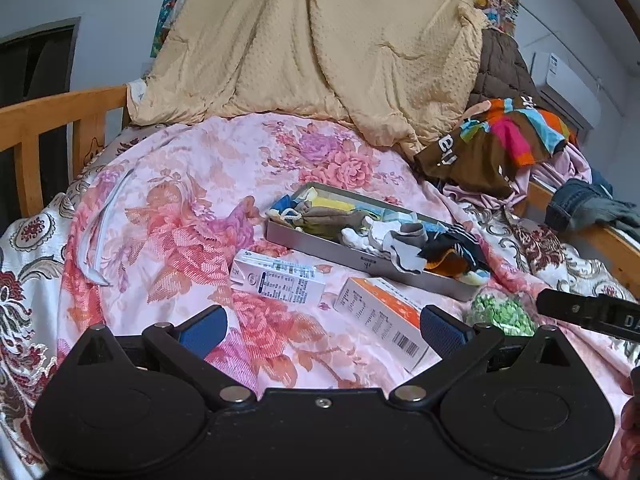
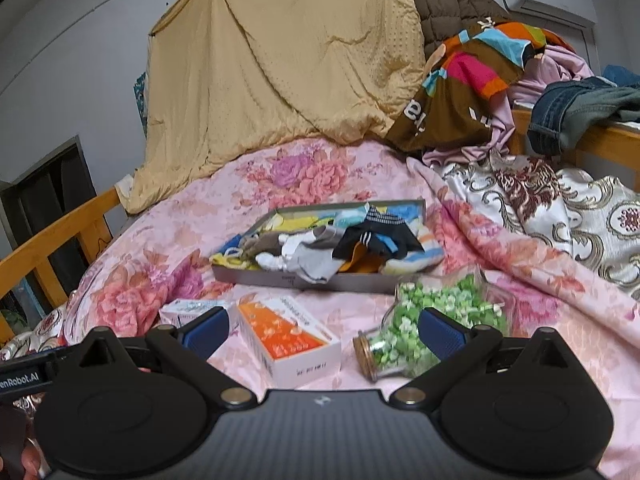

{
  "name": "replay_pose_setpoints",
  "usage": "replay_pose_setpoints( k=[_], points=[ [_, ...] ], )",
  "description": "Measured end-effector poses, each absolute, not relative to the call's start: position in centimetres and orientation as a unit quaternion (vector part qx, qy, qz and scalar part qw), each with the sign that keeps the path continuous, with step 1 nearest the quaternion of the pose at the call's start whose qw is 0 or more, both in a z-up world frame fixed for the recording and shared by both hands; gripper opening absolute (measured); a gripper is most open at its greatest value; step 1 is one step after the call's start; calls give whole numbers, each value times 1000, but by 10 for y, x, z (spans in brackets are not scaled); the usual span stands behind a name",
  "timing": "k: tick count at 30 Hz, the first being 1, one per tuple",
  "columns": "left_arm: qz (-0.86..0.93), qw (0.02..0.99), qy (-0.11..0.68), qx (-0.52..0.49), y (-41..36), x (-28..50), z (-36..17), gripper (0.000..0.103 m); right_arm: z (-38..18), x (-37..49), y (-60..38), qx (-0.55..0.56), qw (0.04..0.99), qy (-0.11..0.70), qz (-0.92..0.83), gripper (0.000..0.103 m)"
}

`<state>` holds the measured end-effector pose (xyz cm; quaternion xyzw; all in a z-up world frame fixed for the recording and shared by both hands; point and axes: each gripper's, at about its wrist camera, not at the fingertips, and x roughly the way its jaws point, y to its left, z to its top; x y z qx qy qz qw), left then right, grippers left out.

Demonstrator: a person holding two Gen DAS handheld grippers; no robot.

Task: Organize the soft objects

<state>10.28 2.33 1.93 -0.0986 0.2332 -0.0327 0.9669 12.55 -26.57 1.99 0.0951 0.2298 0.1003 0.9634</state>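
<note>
A shallow grey box [image 1: 320, 249] [image 2: 280, 278] lies on the pink floral bedspread, filled with several socks [image 1: 404, 240] [image 2: 320, 252] in white, grey, black, yellow and blue; some hang over its near rim. My left gripper [image 1: 324, 330] hovers open over the bedspread, short of the box, with nothing between its blue pads. My right gripper [image 2: 322, 330] is open too, above an orange and white carton [image 2: 292, 340], empty. The right gripper's black body shows at the right edge of the left wrist view.
A white and blue carton [image 1: 278, 280] [image 2: 188, 312] and the orange carton [image 1: 384, 316] lie before the box. A tipped glass jar of green bits [image 2: 404, 340] [image 1: 500, 314] lies at the right. Piled clothes [image 2: 480, 80], a tan quilt [image 1: 320, 40] and wooden bed rails [image 1: 48, 120] ring the bed.
</note>
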Motion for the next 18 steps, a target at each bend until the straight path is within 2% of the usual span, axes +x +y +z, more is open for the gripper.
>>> replay_pose_setpoints(
  k=[8, 18],
  points=[
    [-45, 971, 223, -69, 16, 88, 20, 102, 13, 110, -256, 88, 960, 248, 94, 103],
    [-29, 970, 227, -82, 24, 82, 14, 102, 9, 96, -247, 78, 959, 258, 89, 103]
  ],
)
